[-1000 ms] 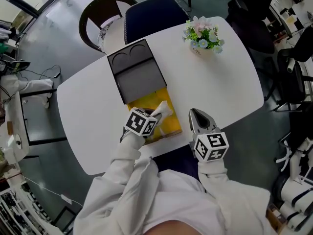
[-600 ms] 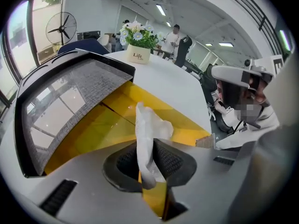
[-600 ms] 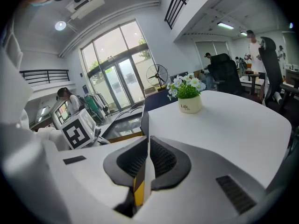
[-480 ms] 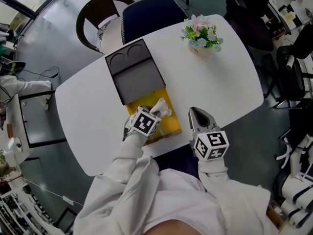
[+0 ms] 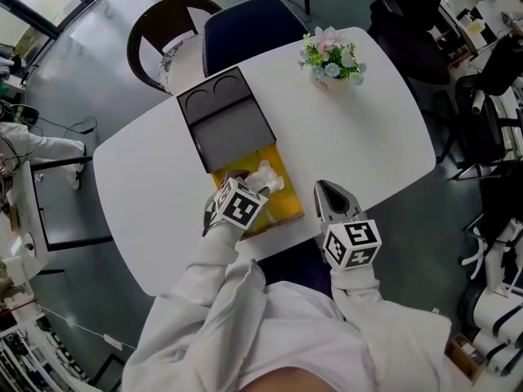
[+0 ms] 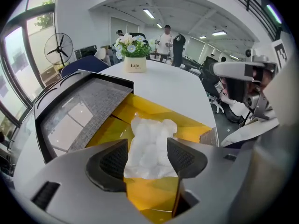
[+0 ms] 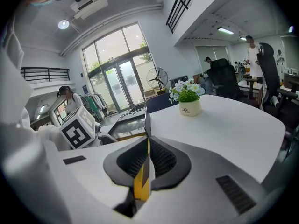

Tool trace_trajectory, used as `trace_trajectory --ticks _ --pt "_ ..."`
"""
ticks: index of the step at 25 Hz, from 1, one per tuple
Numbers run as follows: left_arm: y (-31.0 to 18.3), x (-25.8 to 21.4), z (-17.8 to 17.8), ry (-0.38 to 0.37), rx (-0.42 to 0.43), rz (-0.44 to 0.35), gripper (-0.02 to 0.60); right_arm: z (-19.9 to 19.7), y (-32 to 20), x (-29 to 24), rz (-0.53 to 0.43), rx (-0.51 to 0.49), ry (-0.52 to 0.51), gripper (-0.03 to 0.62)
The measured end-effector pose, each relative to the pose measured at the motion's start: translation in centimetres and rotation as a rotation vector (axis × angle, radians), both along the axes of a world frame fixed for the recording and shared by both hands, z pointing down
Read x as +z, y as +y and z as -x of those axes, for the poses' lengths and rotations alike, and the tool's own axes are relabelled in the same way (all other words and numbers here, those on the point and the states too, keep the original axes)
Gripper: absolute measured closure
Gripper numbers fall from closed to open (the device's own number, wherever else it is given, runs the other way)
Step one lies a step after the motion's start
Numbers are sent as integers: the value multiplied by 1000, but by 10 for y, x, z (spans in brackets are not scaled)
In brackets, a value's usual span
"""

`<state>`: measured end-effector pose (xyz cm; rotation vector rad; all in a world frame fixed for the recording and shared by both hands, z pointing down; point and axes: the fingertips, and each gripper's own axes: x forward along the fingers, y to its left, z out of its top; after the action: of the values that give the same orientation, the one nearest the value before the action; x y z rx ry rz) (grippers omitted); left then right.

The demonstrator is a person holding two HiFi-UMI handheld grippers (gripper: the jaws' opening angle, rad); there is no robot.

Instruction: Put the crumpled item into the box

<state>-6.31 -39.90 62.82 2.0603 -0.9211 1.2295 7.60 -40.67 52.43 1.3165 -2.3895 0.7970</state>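
Note:
The crumpled white item lies inside the yellow box, against its floor. My left gripper hangs just above it. Its jaws have just been opening, and they stand open with the pads clear of the item that shows between them. The box's grey lid is folded back away from me. My right gripper sits at the box's right side, shut on a thin yellow-and-dark flap of the box.
A small pot of flowers stands at the far right of the white table. A blue chair and a dark round chair stand behind the table. People move about in the room's background.
The left jaws have opened and let go of the crumpled item, which now rests in the box. The left gripper has rolled a little. The right gripper has not moved.

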Motion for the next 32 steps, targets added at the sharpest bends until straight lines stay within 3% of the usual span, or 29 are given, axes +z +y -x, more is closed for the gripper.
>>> trace_trajectory --ticks 5,12,17,23,32 --pt "8 -10 0 24 14 -37 282 1 10 -6 -18 4 2 556" --pt "23 -38 -9 186 -15 -99 275 -4 26 -15 -45 33 -1 555" --pt "34 -65 -15 262 -8 -171 276 -16 37 -22 -70 75 2 556" --pt "44 -93 -20 309 -16 -266 307 -28 50 -34 -102 111 -1 556" --pt "54 -146 -16 490 -105 -436 409 -34 68 -52 -158 153 -5 556"
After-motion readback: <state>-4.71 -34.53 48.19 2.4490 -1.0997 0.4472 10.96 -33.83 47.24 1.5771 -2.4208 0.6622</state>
